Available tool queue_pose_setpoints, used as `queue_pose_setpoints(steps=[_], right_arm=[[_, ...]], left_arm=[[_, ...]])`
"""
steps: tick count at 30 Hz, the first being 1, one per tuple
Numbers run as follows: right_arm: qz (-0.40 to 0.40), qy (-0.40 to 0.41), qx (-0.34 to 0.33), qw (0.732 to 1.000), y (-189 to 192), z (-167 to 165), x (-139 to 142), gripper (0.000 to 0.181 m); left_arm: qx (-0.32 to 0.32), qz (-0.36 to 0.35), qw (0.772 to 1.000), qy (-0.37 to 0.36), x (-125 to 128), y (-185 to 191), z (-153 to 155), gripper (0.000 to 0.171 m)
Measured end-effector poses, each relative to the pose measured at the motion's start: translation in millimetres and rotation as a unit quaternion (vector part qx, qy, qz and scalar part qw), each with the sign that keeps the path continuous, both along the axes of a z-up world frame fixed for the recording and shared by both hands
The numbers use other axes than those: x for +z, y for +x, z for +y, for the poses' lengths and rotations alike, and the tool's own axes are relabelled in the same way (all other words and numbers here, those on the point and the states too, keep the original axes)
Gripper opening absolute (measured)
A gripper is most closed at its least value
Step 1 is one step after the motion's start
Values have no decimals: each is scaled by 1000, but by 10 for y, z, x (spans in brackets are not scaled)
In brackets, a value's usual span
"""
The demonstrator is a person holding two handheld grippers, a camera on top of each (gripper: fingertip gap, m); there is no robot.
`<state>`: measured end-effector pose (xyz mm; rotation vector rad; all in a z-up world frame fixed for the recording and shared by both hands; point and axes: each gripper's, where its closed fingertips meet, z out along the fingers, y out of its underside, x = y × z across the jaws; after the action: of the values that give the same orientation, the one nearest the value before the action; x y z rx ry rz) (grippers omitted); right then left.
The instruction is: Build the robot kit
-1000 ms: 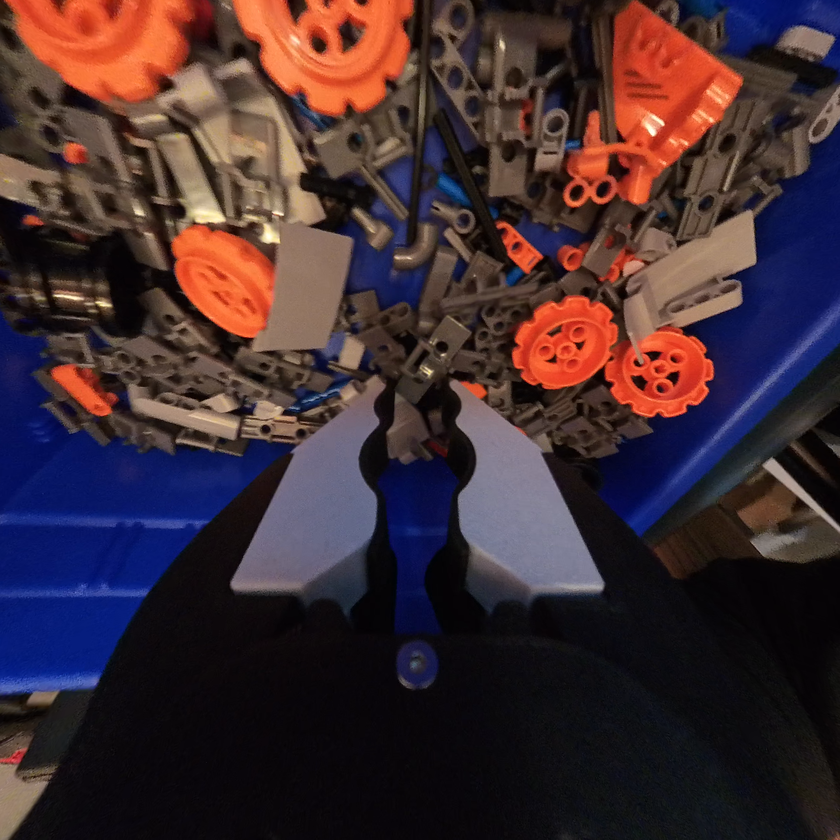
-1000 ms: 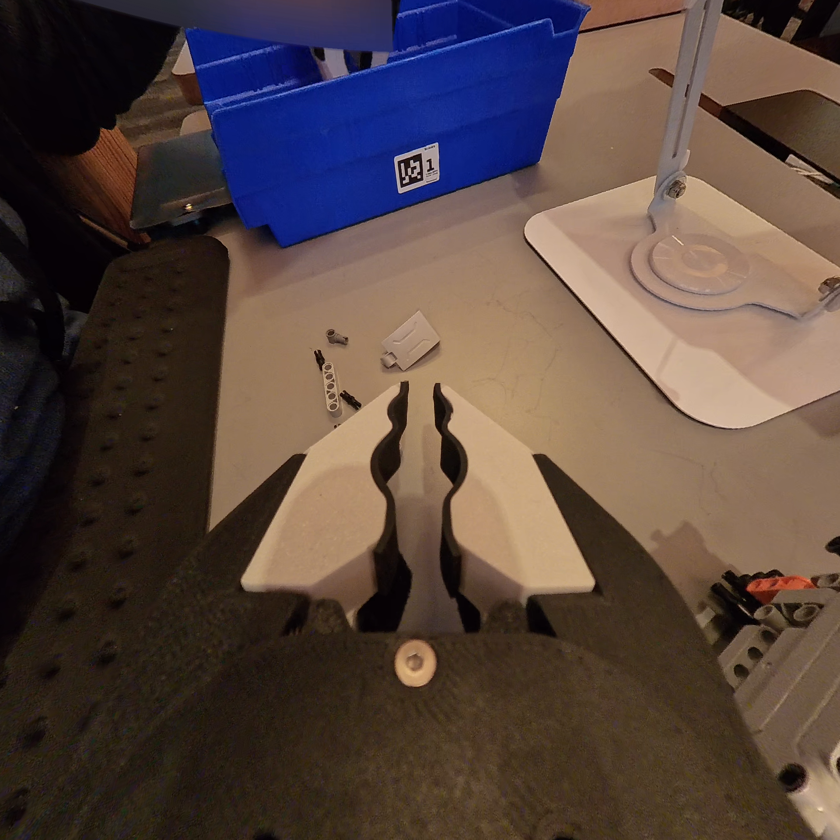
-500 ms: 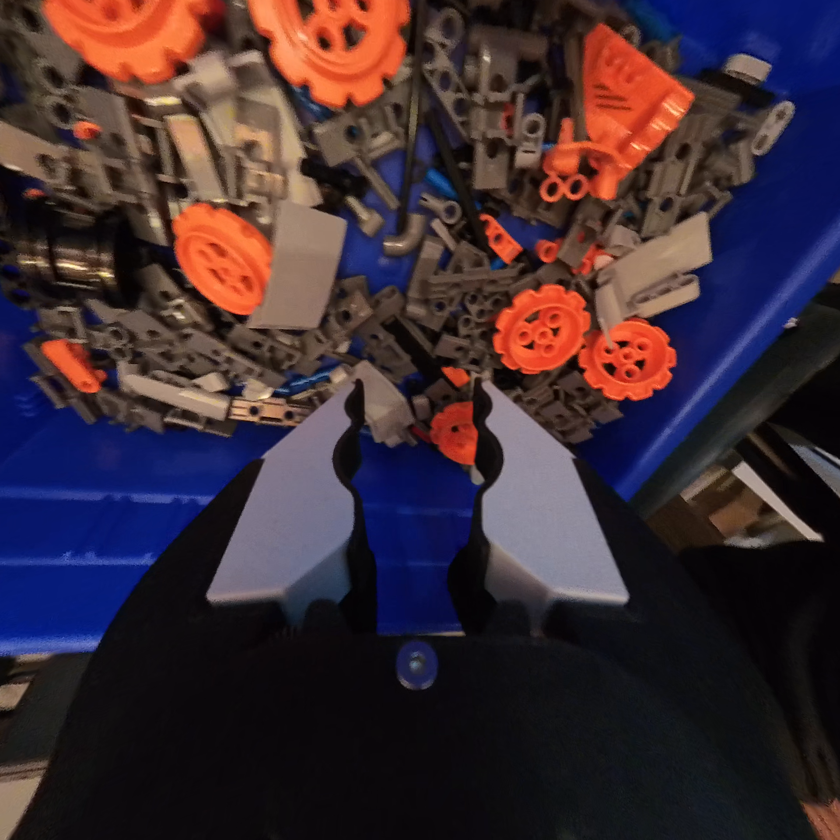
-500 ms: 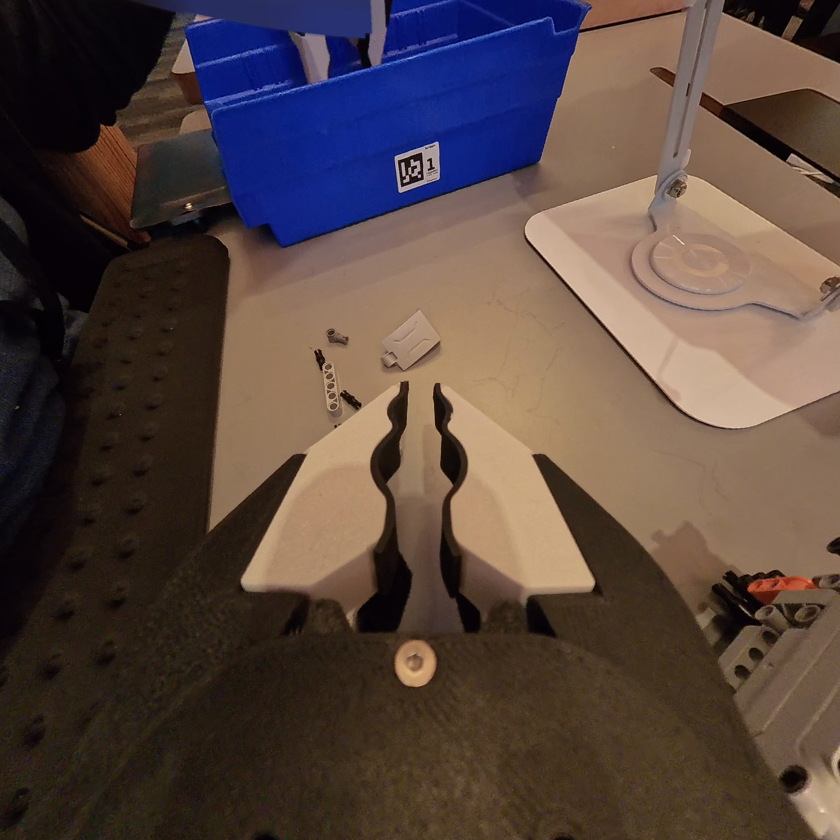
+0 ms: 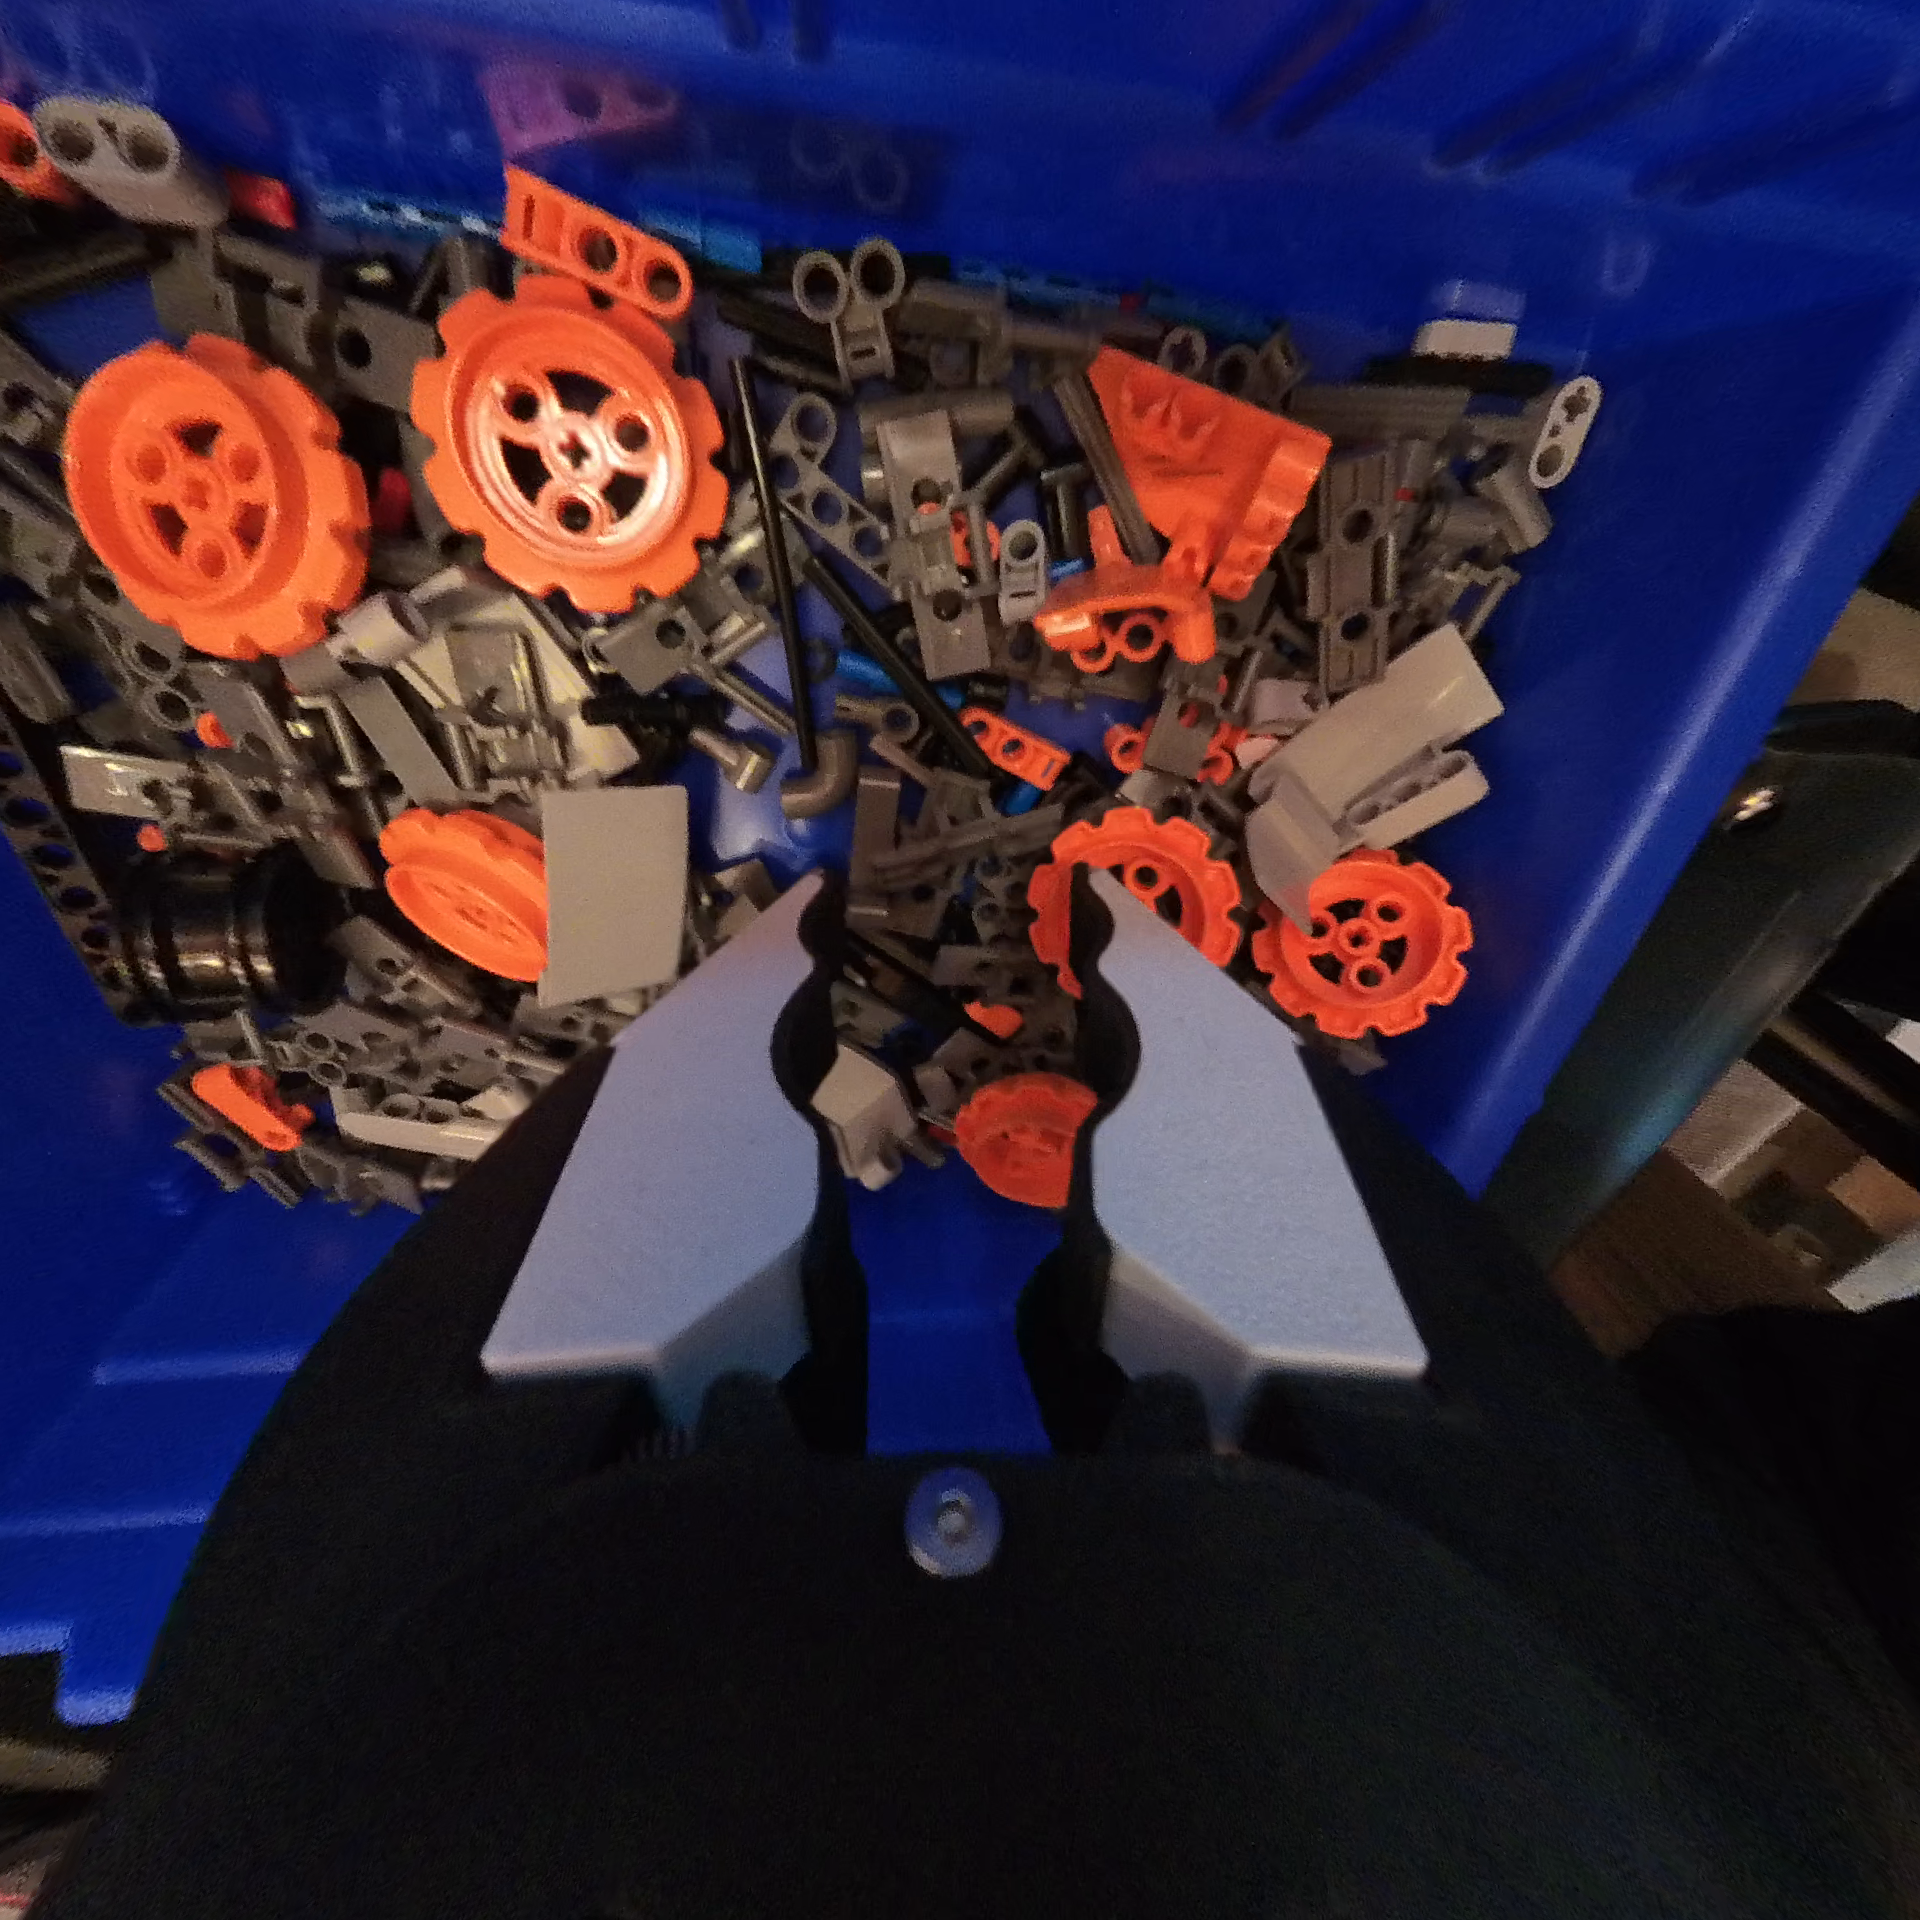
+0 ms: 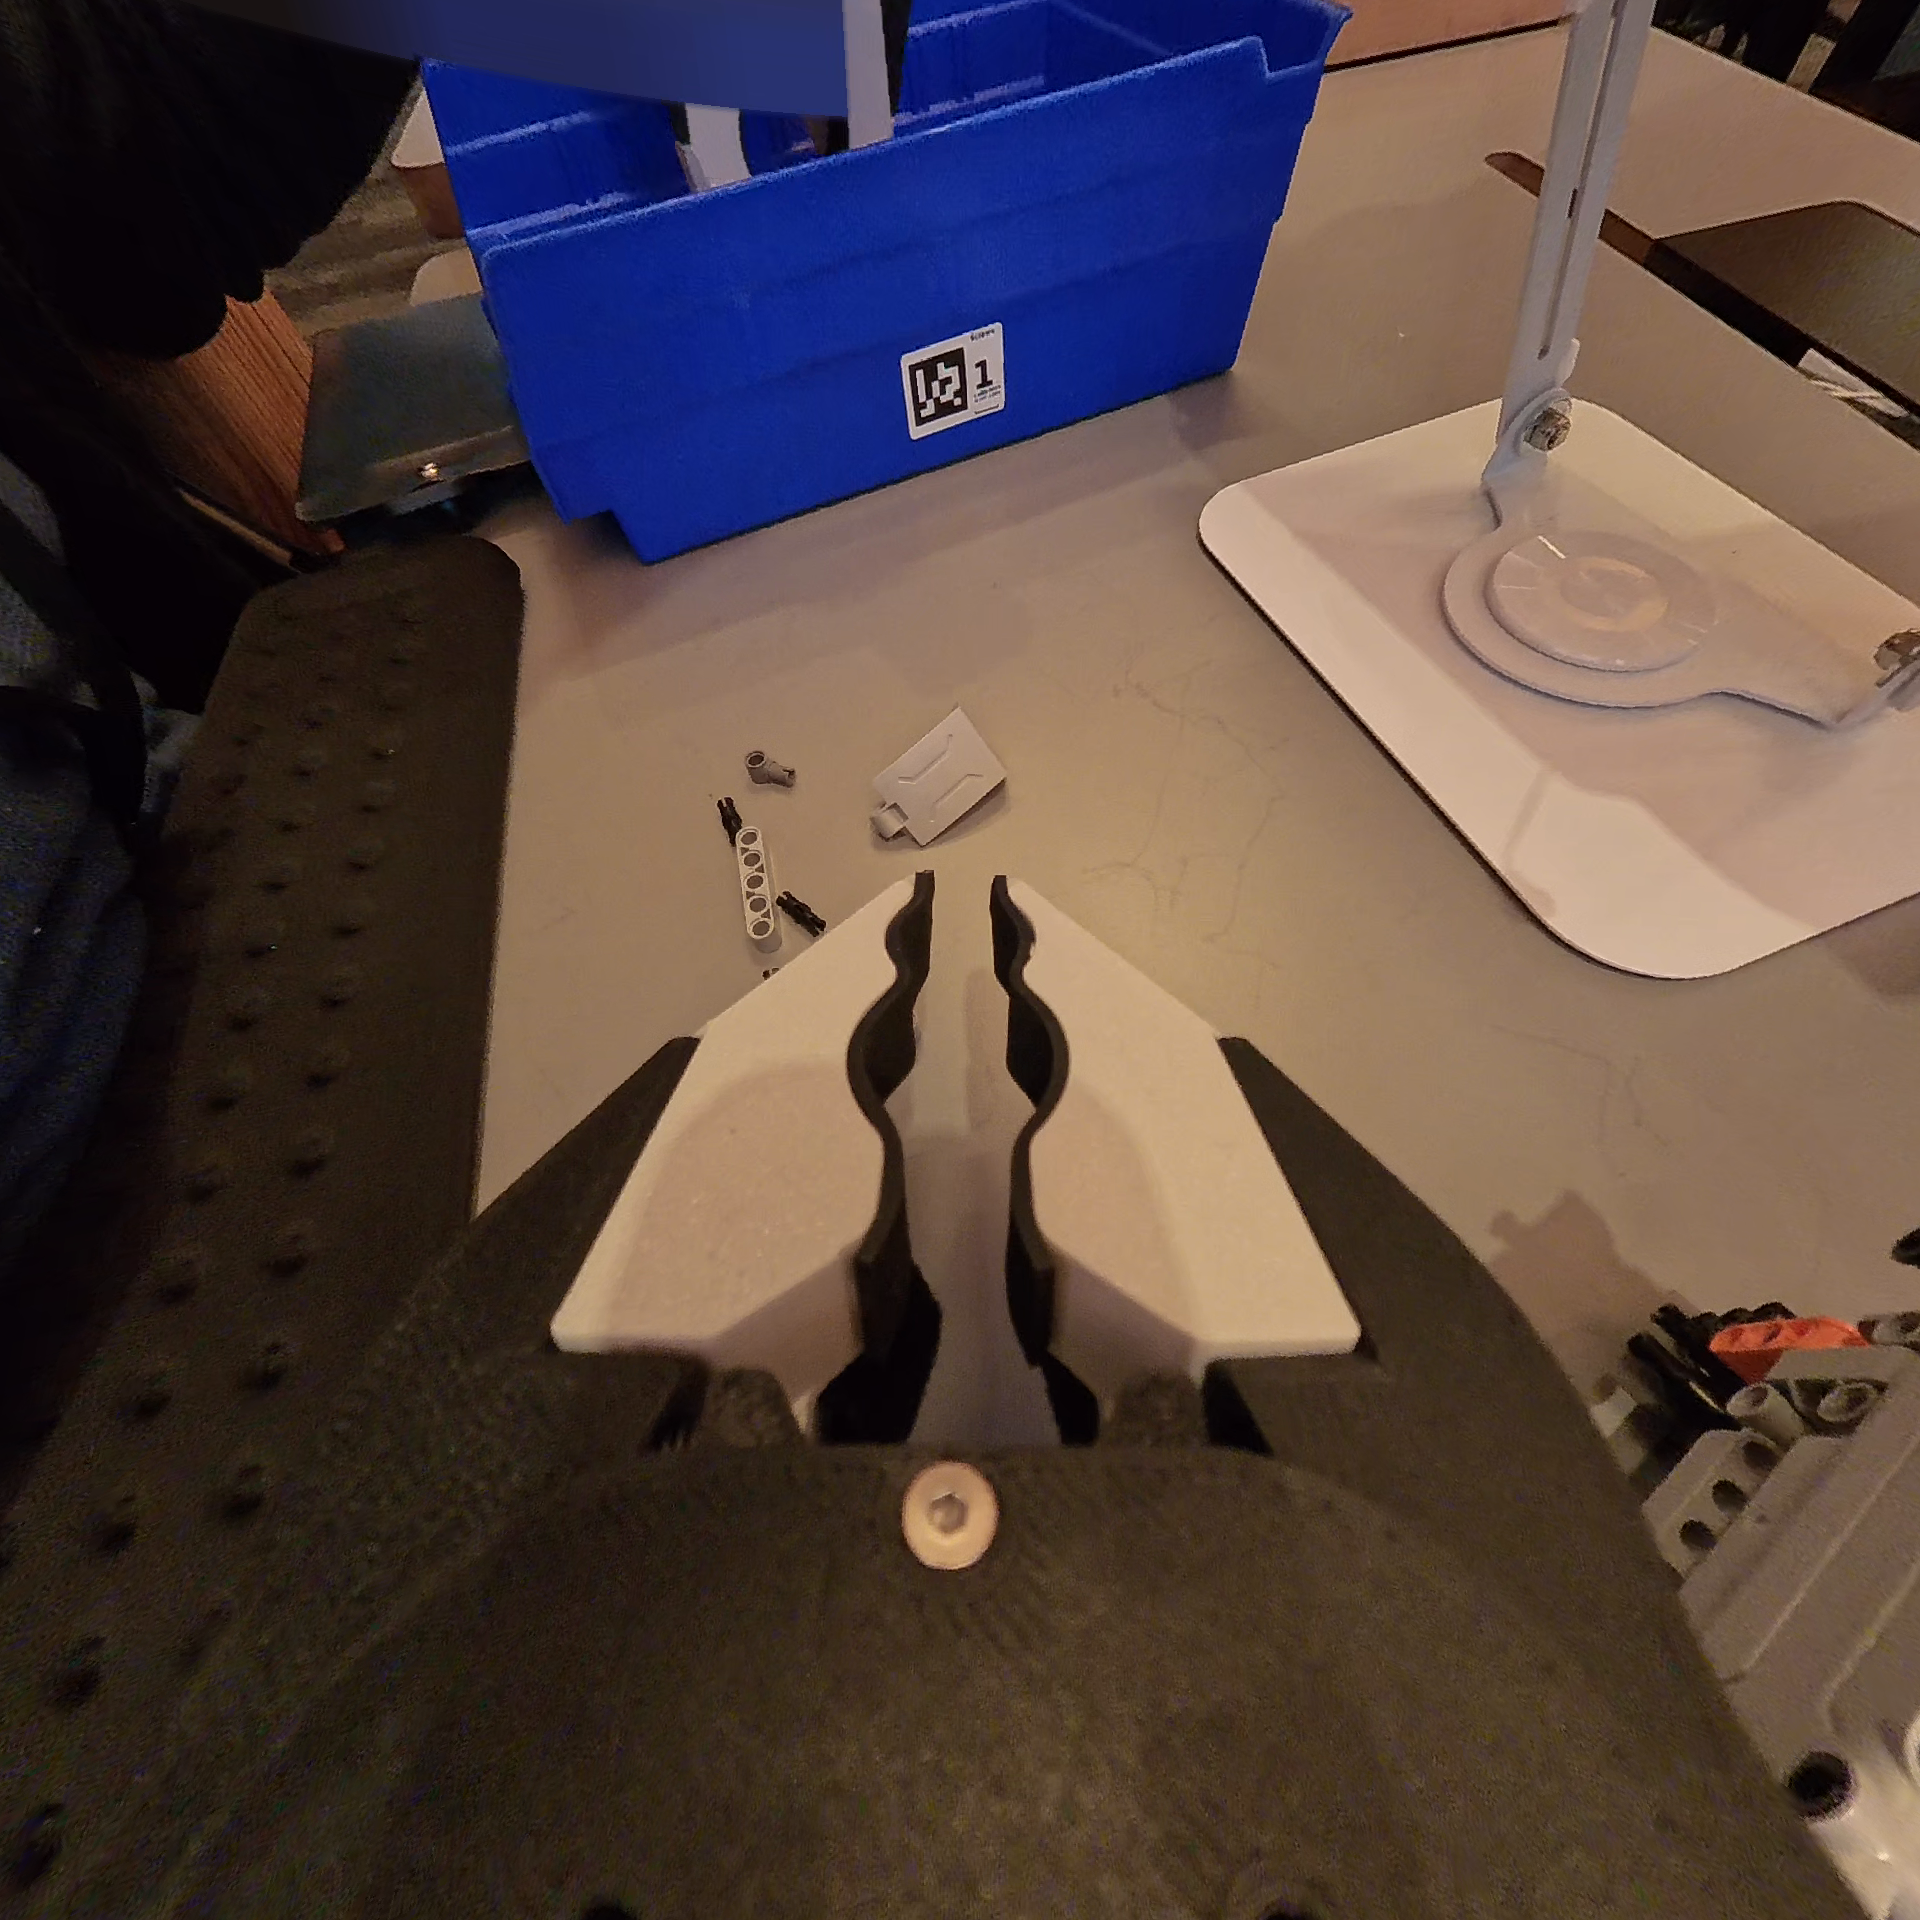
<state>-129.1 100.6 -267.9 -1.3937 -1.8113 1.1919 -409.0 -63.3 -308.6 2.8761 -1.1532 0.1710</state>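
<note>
- Since a second ago, left gripper (image 5: pixel 951 904) has let go of the grey piece it pinched, spread its jaws and pushed further over the pile; right gripper (image 6: pixel 961 883) has not shifted.
- Left view, left side: two large orange wheels (image 5: pixel 566 442) lie on the grey pile in the blue bin (image 5: pixel 1621 727); a flat grey panel (image 5: pixel 613 894) lies just left of the left fingertip.
- Left view, centre: jaws released and holding nothing. Between the fingers lie a light grey block (image 5: pixel 857 1112) and a small orange wheel (image 5: pixel 1023 1138), the wheel touching the right finger's inner edge.
- Left view, right side: two orange gears (image 5: pixel 1361 956) sit just past the right fingertip, one partly hidden by it.
- Judgement: to grip one piece cleanly, centre the gap on it alone; closing now would likely catch block and wheel together.
- Right view, left side: a grey beam (image 6: pixel 756 883) with black pins lies on the table (image 6: pixel 1195 935), near the left fingertip.
- Right view, centre: jaws nearly together with a narrow gap, empty, above the table. A grey plate (image 6: pixel 940 779) lies just ahead; the bin stands beyond.
- Right view, right side: a white stand base (image 6: pixel 1455 748) sits well apart.
</note>
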Motion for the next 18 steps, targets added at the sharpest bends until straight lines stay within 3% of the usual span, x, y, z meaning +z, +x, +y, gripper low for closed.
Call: queue_pose_setpoints(steps=[7,18], right_arm=[[-3,-1,-1,1000,-3,6,-22,8],[-5,-4,-2,1000,-6,14,-33,8]], left_arm=[[-12,-16,1000,-7,-81,54,-3,17],[28,3,999,18,-13,-212,59,10]])
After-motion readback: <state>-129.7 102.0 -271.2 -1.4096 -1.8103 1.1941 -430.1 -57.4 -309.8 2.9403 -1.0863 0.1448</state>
